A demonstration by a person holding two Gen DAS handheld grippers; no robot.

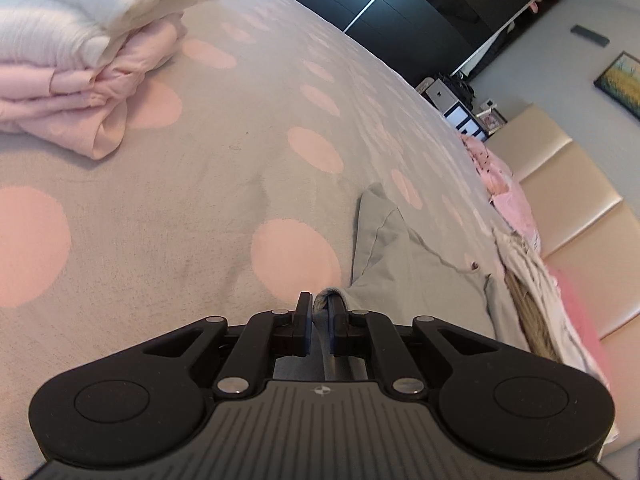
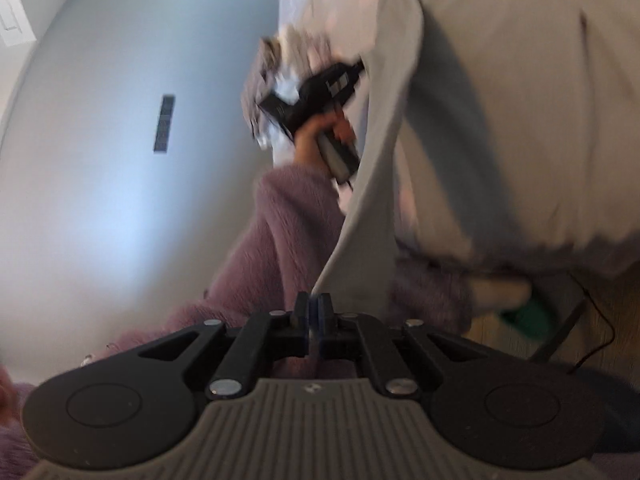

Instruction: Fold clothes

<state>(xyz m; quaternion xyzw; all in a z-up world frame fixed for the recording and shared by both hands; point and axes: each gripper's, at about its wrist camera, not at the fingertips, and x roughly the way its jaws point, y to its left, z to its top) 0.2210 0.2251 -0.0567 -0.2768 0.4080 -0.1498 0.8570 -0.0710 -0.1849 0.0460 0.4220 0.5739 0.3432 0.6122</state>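
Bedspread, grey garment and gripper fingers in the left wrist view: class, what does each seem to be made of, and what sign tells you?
Bedspread: probably woven cotton, matt; visible weave grain, pink dots.
Grey garment: soft knit, likely jersey; it drapes and creases, hemmed edge.
Fingers: black matt plastic, seemingly moulded; metal pins on the linkage.

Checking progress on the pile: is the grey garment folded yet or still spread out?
Not folded: the grey garment lies partly spread on the bed, one edge pinched in the left gripper.
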